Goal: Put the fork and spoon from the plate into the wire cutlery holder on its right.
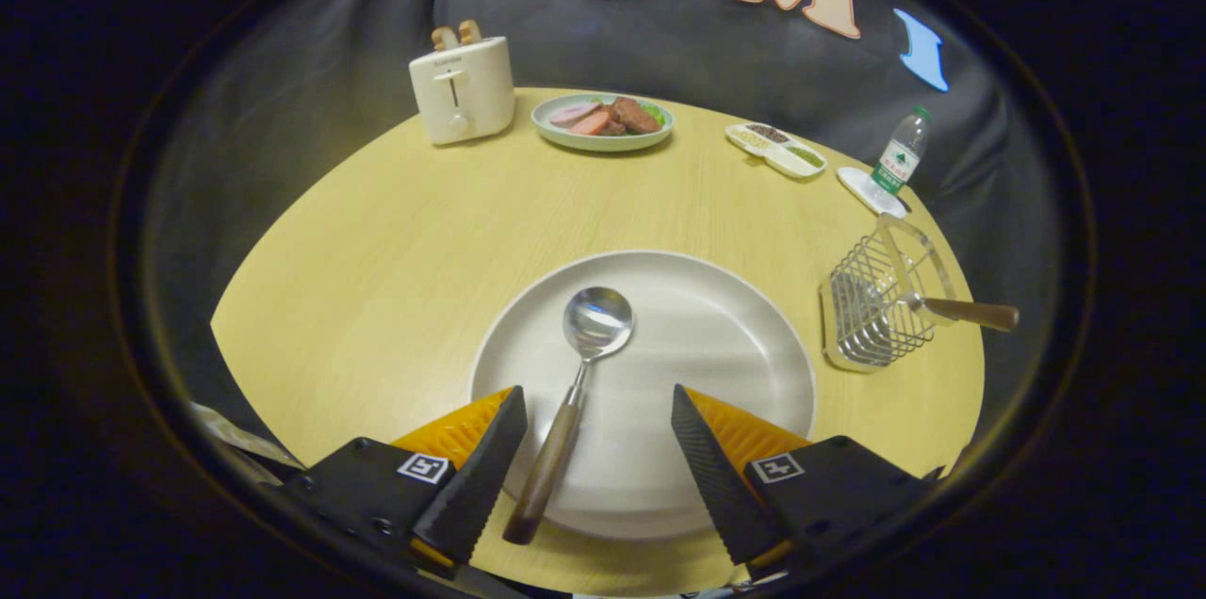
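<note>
A pale wooden table point(377, 232) carried everything. Near its front edge sat a large white plate point(716, 345), and just to that plate's right stood the wire cutlery holder point(871, 312). Along the far edge — well apart from these — stood a cream toaster point(462, 90), a dish of food point(603, 121), a divided tray point(775, 150) and a coaster point(862, 189) under a water bottle point(900, 156).

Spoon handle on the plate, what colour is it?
Brown wood on the spoon, in the gripper view; gripper open.

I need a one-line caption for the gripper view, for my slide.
Open tool straddles spoon on plate; fork already in wire holder.
</note>
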The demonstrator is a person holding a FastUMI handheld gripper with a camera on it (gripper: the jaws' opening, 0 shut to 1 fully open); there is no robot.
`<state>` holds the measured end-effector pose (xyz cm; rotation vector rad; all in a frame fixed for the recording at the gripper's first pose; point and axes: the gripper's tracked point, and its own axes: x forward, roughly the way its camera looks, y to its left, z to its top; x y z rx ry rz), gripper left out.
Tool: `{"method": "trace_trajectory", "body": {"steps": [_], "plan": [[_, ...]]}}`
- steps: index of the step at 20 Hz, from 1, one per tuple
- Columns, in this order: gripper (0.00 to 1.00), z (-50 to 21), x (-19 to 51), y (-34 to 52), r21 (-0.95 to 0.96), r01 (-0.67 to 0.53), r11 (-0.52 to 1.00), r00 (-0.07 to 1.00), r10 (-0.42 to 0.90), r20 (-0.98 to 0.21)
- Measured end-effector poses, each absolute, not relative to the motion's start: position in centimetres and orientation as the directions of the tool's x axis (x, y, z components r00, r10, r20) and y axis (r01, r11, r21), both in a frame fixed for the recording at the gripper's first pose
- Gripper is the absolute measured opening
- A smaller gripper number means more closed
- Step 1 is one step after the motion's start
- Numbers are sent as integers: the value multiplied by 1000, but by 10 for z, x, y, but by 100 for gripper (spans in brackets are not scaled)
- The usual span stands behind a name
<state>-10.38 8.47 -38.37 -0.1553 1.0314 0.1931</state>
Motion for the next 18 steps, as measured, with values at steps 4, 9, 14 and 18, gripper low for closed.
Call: {"method": "trace_trajectory", "body": {"steps": [4, 9, 14, 18], "plan": [[91, -388, -108, 85, -33, -236, 971, 467, 83, -880], [67, -391, -112, 86, -8, -243, 970, 426, 100, -899], [31, -400, -124, 90, -20, -296, 955, 379, 98, -920], [9, -395, -128, 91, 5, -303, 953, 347, 115, -931]]}}
